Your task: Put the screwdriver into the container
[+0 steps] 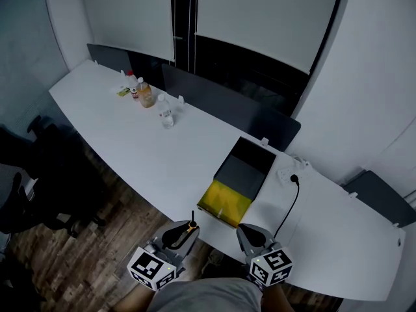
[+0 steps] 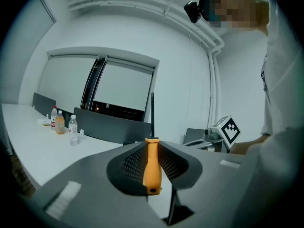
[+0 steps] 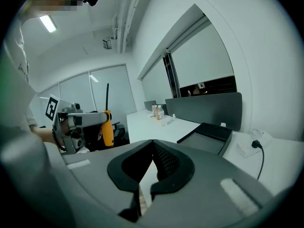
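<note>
An orange-handled screwdriver (image 2: 152, 165) stands upright between the jaws of my left gripper (image 2: 152, 144), which is shut on the handle; the black shaft points up. In the head view the left gripper (image 1: 185, 229) hangs off the table's near edge with the screwdriver (image 1: 192, 225), just short of the container. The container (image 1: 242, 174) is a black open box with a yellow part at its near end, lying on the white table. My right gripper (image 1: 244, 229) is beside the left, shut with nothing in it. Its own view shows the right gripper (image 3: 153, 142), the screwdriver (image 3: 108, 127) and the container (image 3: 209, 136).
Several bottles (image 1: 146, 93) stand at the far left of the white table (image 1: 149, 148). A white power strip with a black cable (image 1: 290, 174) lies right of the container. Dark divider panels (image 1: 221, 99) run along the far edge. Black chairs (image 1: 39, 174) stand on the wood floor at left.
</note>
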Demonstrator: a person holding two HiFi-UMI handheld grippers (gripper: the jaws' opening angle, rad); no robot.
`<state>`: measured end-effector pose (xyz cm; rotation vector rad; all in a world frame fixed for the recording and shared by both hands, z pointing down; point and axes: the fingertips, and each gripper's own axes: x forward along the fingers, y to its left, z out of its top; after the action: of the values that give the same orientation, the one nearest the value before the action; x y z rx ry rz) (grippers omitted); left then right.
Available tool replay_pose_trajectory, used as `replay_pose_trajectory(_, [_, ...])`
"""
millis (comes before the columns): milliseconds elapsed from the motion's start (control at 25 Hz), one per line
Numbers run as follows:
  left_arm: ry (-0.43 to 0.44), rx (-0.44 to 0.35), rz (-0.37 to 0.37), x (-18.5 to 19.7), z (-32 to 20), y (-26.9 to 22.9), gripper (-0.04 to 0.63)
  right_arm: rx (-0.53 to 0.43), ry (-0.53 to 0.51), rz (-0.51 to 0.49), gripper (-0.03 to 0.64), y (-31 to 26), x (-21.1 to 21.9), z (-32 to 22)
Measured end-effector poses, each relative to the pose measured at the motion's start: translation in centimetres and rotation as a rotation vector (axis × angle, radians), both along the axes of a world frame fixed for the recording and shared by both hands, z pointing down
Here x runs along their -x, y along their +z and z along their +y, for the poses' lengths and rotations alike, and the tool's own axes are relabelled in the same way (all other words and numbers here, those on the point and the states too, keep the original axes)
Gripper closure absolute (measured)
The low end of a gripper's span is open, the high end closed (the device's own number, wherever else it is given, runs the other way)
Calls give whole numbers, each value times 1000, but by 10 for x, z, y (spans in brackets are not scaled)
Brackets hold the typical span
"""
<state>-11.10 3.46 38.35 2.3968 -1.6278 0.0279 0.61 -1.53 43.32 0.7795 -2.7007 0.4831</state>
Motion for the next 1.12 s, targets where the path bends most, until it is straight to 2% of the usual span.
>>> replay_pose_trajectory(440, [-34,20,-10,-8,-61,0,528,8,-49,-27,601,0,-4,-61])
replay_pose_trajectory(840, [1,33,-31,-23,-94,2,528,11,-26,-33,601,1,-20,-87])
replay_pose_trajectory(1120, [61,55,-34,-28,-108,7,528,25,23,-27,601,2,-27,-93])
